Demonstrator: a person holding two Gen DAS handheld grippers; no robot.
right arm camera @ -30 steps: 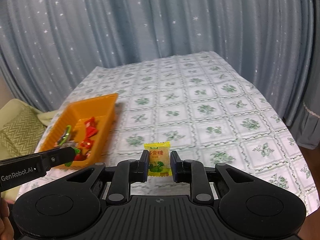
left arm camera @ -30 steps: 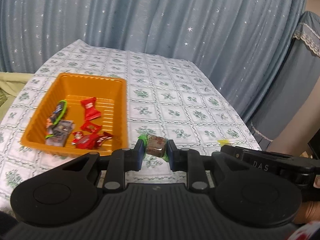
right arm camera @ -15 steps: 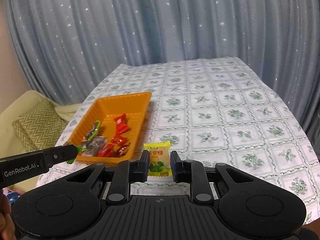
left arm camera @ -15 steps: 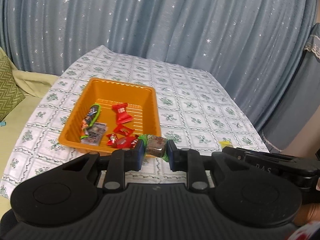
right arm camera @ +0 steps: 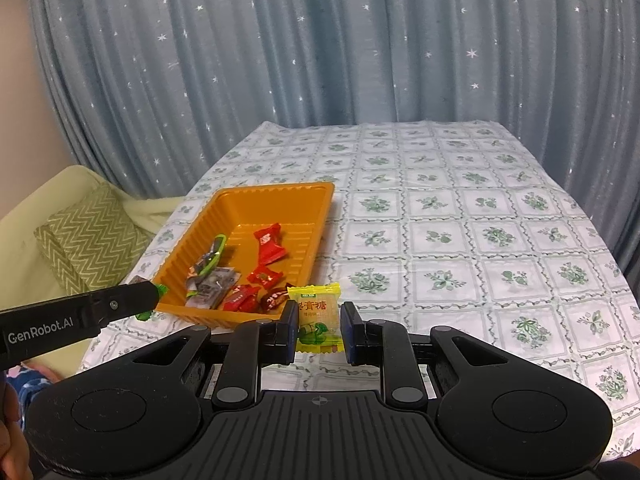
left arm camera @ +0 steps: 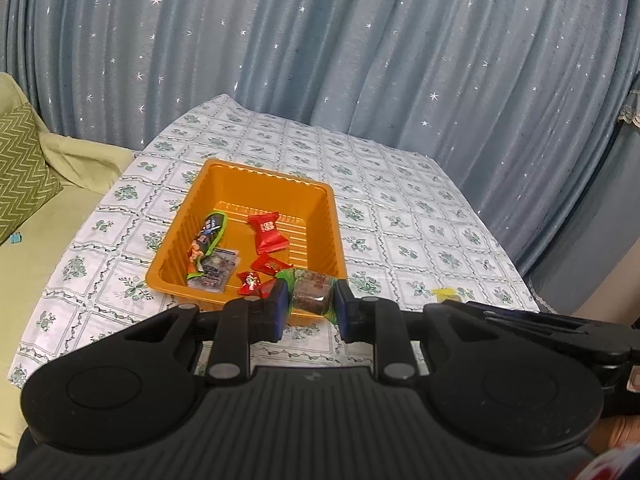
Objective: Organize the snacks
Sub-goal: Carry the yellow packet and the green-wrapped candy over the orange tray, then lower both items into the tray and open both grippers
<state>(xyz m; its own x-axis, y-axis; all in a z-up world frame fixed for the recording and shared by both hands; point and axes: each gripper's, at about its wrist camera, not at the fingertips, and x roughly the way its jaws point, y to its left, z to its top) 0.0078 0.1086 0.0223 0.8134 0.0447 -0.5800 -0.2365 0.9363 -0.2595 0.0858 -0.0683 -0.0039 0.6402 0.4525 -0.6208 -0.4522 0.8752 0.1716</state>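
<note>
Nearest the lens in the left wrist view, the left gripper (left arm camera: 310,307) tilts downward toward the table, its jaws pinching a brown candy in a green-ended wrapper (left arm camera: 311,292) held crosswise between the blue pads. At about 3 o'clock from it the black body of the right gripper (left arm camera: 532,326) reaches in from the right edge, with a yellow packet (left arm camera: 445,293) peeking just past its tip. In the right wrist view the right gripper (right arm camera: 319,330) also points down at a slant, jaws pressed on that yellow packet (right arm camera: 319,318), which stands upright between the pads with its printed face toward the camera. At 9 o'clock from it the left gripper's arm, lettered GenRobot.AI, crosses in from the left edge, the green wrapper end showing at its tip (right arm camera: 160,290); part of a hand shows at the bottom left corner (right arm camera: 10,436). Just beyond both grippers, an orange tray (right arm camera: 316,200) sits on the table (right arm camera: 480,240), which is covered with a floral checked cloth. Several snacks lie in its near half: red wrapped candies (right arm camera: 269,242), a green-edged packet (right arm camera: 212,254) and a grey packet (right arm camera: 212,286). At 10 o'clock, off the table, lies a green zigzag cushion (right arm camera: 88,236). Farthest back hangs a blue curtain with small stars (right arm camera: 320,48).
</note>
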